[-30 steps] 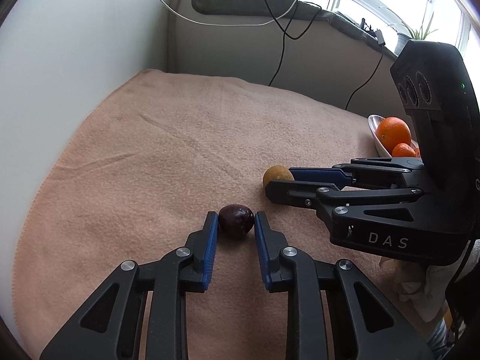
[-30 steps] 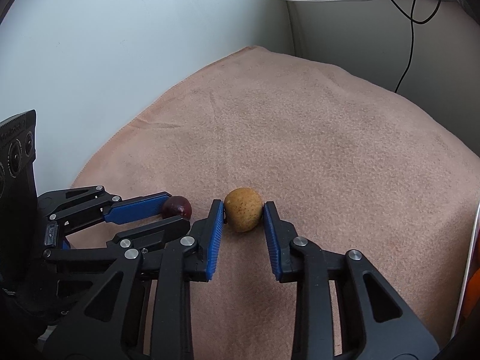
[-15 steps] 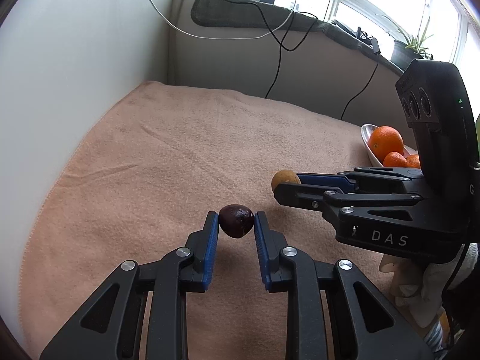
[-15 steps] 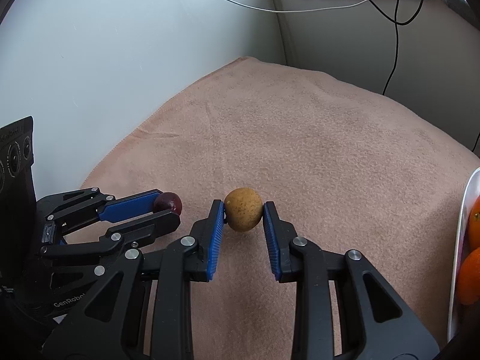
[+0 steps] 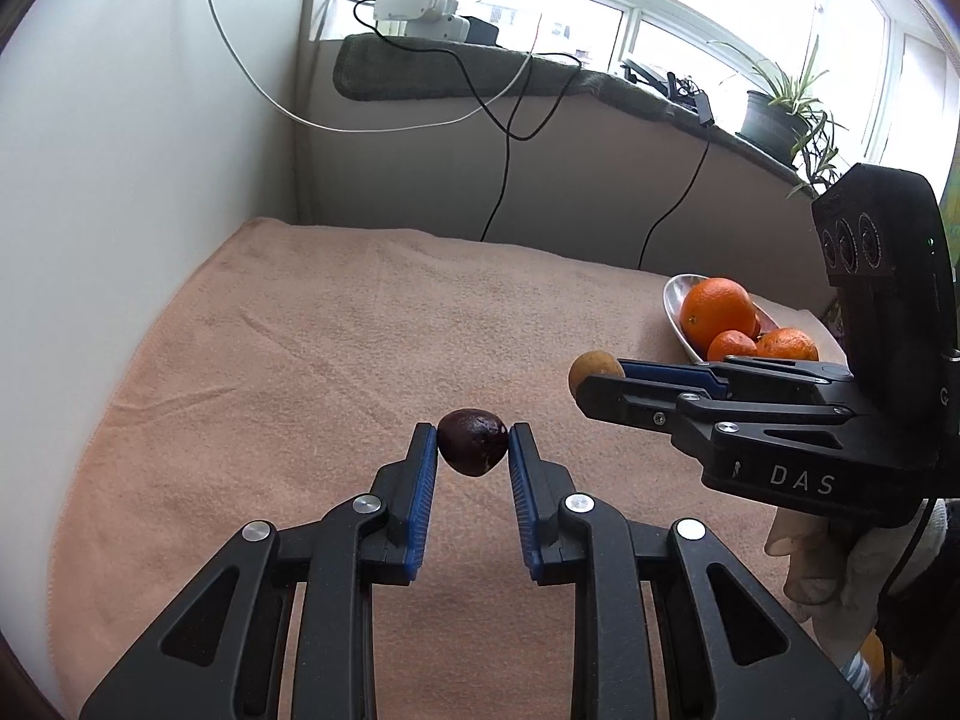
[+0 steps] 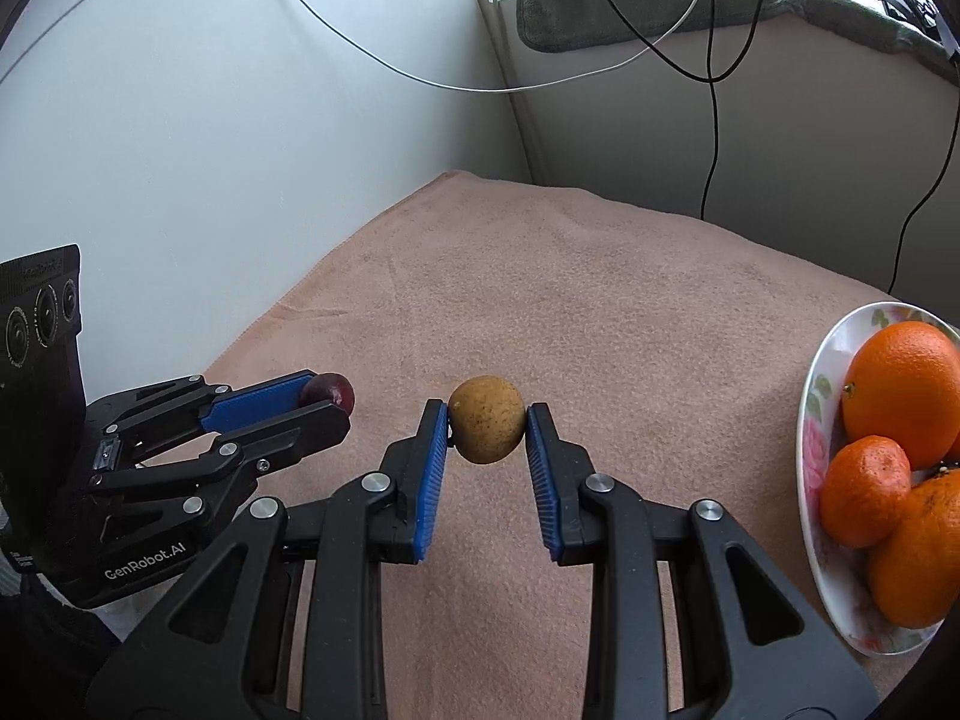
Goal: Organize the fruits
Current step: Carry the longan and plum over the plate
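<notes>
Blanket: a peach-coloured fleece blanket (image 5: 336, 360) covers the surface that carries everything; its far-left corner meets two pale walls.
Windowsill: past the blanket's far edge, a dark mat (image 5: 456, 69), white adapters, and black and white cables hanging down the wall.
Potted plant: on the sill at the far right (image 5: 780, 114).
Plate: a white floral plate (image 6: 813, 420) at the blanket's right edge.
Oranges: one large orange (image 6: 900, 390) at the back of the plate, with smaller mandarins (image 6: 864, 489) touching it in front.
Right gripper: (image 6: 487, 420) its blue-padded fingers are clamped on a speckled tan fruit, held clear above the blanket, left of the plate and apart from it.
Left gripper: (image 5: 473, 443) fingers clamped on a dark purple fruit, held above the blanket's middle, to the left of the right gripper.
Tan fruit: (image 6: 487, 420) round, brown-yellow, pinched at both sides near the fingertips.
Purple fruit: (image 5: 473, 443) small, dark and glossy, squeezed between the pads at the fingertips.
</notes>
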`<action>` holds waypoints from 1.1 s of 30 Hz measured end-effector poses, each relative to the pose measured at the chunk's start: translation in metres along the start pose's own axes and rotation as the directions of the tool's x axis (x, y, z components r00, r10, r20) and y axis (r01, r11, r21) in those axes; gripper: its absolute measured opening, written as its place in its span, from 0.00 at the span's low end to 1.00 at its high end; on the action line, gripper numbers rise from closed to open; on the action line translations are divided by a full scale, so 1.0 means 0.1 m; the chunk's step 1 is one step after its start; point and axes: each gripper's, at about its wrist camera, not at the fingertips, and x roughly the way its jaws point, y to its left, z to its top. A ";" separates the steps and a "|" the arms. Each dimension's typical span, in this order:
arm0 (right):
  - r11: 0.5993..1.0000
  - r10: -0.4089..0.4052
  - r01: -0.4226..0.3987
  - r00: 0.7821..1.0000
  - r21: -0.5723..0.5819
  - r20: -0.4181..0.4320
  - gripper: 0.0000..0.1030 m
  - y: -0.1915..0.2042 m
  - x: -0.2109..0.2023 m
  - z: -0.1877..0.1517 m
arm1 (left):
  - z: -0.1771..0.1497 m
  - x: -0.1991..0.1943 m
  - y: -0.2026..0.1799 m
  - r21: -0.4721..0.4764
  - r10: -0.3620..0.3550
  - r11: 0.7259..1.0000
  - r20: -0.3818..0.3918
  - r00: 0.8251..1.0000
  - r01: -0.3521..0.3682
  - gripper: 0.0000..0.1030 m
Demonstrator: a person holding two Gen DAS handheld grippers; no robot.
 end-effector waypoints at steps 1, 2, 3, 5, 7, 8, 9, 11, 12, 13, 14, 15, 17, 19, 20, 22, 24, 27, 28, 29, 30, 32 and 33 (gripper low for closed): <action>1.000 -0.003 0.003 1.000 0.003 0.007 0.27 -0.02 -0.05 -0.01 | 0.01 0.00 -0.03 0.006 -0.003 1.000 0.003 1.000 0.003 0.22; 1.000 -0.008 0.008 1.000 0.005 0.015 0.27 -0.03 -0.10 -0.02 | 0.02 -0.01 -0.06 0.011 -0.007 1.000 0.008 1.000 0.007 0.22; 1.000 -0.013 0.013 1.000 0.008 0.023 0.27 -0.05 -0.14 -0.03 | 0.04 -0.01 -0.10 0.014 -0.013 1.000 0.011 1.000 0.013 0.22; 1.000 -0.021 0.021 0.999 0.015 0.041 0.27 -0.10 -0.26 -0.04 | 0.07 -0.01 -0.16 0.022 -0.025 0.999 0.019 1.000 0.024 0.22; 0.999 -0.029 0.028 0.998 0.021 0.062 0.27 -0.16 -0.39 -0.05 | 0.11 -0.02 -0.22 0.027 -0.038 0.999 0.028 0.999 0.037 0.22; 0.999 -0.037 0.035 0.997 0.024 0.072 0.27 -0.19 -0.45 -0.06 | 0.12 -0.04 -0.25 0.030 -0.045 0.999 0.033 0.998 0.044 0.22; 0.999 -0.045 0.043 0.996 0.026 0.081 0.27 -0.21 -0.51 -0.07 | 0.13 -0.04 -0.29 0.035 -0.052 0.998 0.037 0.998 0.051 0.22; 0.998 -0.060 0.056 0.993 0.038 0.100 0.27 -0.28 -0.64 -0.08 | 0.17 -0.04 -0.36 0.044 -0.066 0.997 0.044 0.997 0.064 0.22; 0.997 -0.067 0.062 0.992 0.045 0.109 0.27 -0.32 -0.69 -0.09 | 0.19 -0.03 -0.41 0.049 -0.074 0.996 0.046 0.996 0.072 0.22; 0.996 -0.074 0.068 0.990 0.052 0.118 0.27 -0.36 -0.75 -0.10 | 0.22 -0.03 -0.45 0.056 -0.082 0.995 0.049 0.995 0.079 0.22; 0.995 -0.083 0.076 0.989 0.059 0.126 0.27 -0.39 -0.81 -0.11 | 0.24 -0.02 -0.50 0.063 -0.090 0.994 0.051 0.995 0.087 0.22; 0.994 -0.091 0.083 0.987 0.066 0.133 0.27 -0.43 -0.86 -0.13 | 0.26 0.00 -0.55 0.070 -0.099 0.993 0.052 0.994 0.095 0.22; 0.992 -0.109 0.098 0.983 0.078 0.145 0.27 -0.50 -0.95 -0.16 | 0.31 0.02 -0.65 0.083 -0.116 0.990 0.054 0.992 0.111 0.22; 0.989 -0.131 0.117 0.979 0.094 0.156 0.27 -0.59 -1.04 -0.19 | 0.35 0.06 -0.75 0.096 -0.134 0.987 0.056 0.989 0.128 0.22; 0.987 -0.140 0.125 0.977 0.101 0.160 0.27 -0.64 -1.08 -0.21 | 0.36 0.08 -0.80 0.101 -0.142 0.986 0.057 0.988 0.136 0.22; 0.983 -0.157 0.139 0.974 0.119 0.165 0.27 -0.74 -1.17 -0.25 | 0.40 0.11 -0.91 0.112 -0.159 0.982 0.058 0.986 0.152 0.22; 0.979 -0.174 0.151 0.970 0.138 0.167 0.27 -0.84 -1.24 -0.29 | 0.44 0.14 -0.99 0.122 -0.175 0.978 0.057 0.983 0.167 0.22; 0.971 -0.202 0.173 0.964 0.167 0.173 0.27 -0.99 -1.35 -0.35 | 0.48 0.19 -1.12 0.136 -0.193 0.974 0.054 0.980 0.184 0.22; 0.968 -0.209 0.178 0.962 0.176 0.175 0.27 -1.05 -1.38 -0.36 | 0.50 0.21 -1.16 0.141 -0.198 0.972 0.053 0.979 0.189 0.22; 0.966 -0.216 0.184 0.960 0.184 0.176 0.27 -1.09 -1.41 -0.38 | 0.51 0.22 -1.20 0.146 -0.203 0.970 0.052 0.978 0.194 0.22; 0.963 -0.225 0.191 0.958 0.193 0.178 0.27 -1.14 -1.44 -0.40 | 0.52 0.23 -1.24 0.152 -0.208 0.968 0.051 0.977 0.198 0.22; 0.957 -0.237 0.198 0.954 0.211 0.181 0.27 -1.23 -1.48 -0.41 | 0.55 0.26 -1.33 0.164 -0.216 0.965 0.047 0.975 0.206 0.22; 0.955 -0.241 0.200 0.953 0.218 0.182 0.27 -1.27 -1.50 -0.42 | 0.57 0.28 -1.37 0.170 -0.221 0.963 0.045 0.974 0.211 0.22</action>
